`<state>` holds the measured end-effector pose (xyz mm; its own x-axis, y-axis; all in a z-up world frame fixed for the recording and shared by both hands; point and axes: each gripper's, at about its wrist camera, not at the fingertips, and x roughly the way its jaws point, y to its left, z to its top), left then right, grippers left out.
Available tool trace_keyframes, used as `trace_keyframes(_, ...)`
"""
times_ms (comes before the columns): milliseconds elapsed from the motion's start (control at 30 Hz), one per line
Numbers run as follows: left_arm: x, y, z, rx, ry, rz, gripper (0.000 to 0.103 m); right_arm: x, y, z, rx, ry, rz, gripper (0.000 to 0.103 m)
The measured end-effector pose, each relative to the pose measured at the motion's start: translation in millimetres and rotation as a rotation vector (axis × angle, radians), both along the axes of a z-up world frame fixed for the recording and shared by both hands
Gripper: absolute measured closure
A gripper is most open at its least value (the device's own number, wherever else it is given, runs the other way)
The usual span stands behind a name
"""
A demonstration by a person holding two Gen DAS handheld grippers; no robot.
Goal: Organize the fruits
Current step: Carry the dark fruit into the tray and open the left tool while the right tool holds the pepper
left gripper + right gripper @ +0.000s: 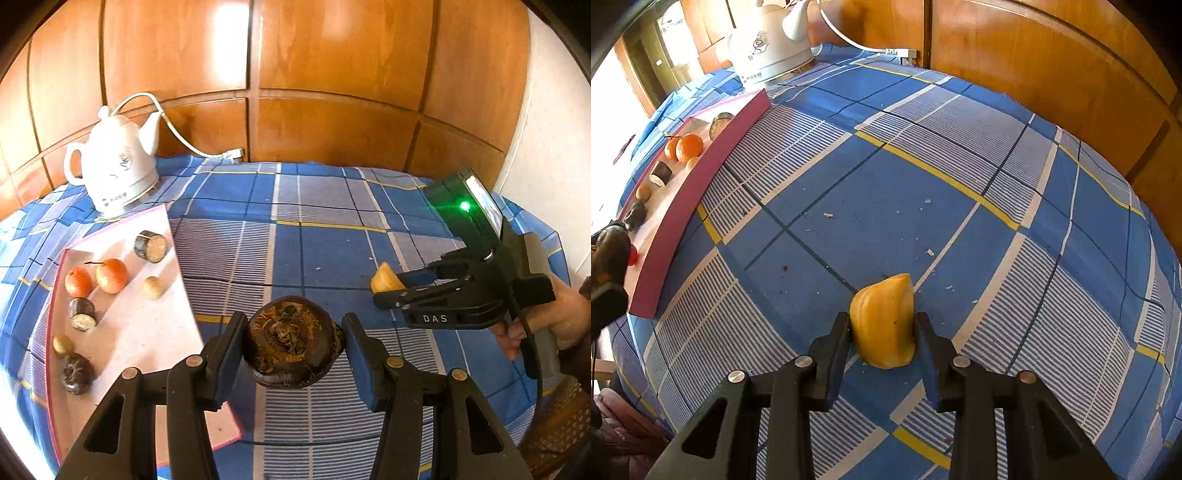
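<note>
My left gripper [293, 341] is shut on a dark brown round fruit [291, 341], held above the blue checked cloth just right of the pink tray [122, 339]. The tray holds two oranges [110, 275], dark cut pieces [150, 246], small tan fruits [153, 287] and another dark brown fruit [75, 372]. My right gripper [882, 325] is shut on a yellow fruit wedge [882, 321] low over the cloth; in the left wrist view that gripper [384, 288] sits at the right with the wedge [384, 281] at its tips. The tray [701, 192] lies far left in the right wrist view.
A white kettle [112, 166] with a cord stands behind the tray at the back left. Wooden panelling [295, 74] closes off the back of the table. Crumbs [827, 215] dot the cloth [923, 184]. A hand [561, 317] grips the right tool.
</note>
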<state>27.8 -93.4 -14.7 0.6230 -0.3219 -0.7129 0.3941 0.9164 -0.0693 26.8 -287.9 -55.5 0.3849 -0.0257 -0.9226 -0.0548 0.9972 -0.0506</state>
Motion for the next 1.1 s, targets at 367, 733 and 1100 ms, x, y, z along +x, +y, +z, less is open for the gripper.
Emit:
trace_keyframes(367,-0.1,22.3,2.3,0.000,0.003,0.071,0.050,-1.7,2.5,-1.1,-0.016,-0.009,0.009,0.068)
trace_keyframes(733,9.4,51.0,-3.7,-0.008,0.029,0.161,0.050,-2.3,3.5,-1.1,-0.020,-0.010,0.010,0.068)
trace_keyframes(1100,26.3,116.0,-3.2,-0.088,0.077,0.311,0.050,-2.4,3.7,-0.9,-0.023,-0.010,0.011,0.068)
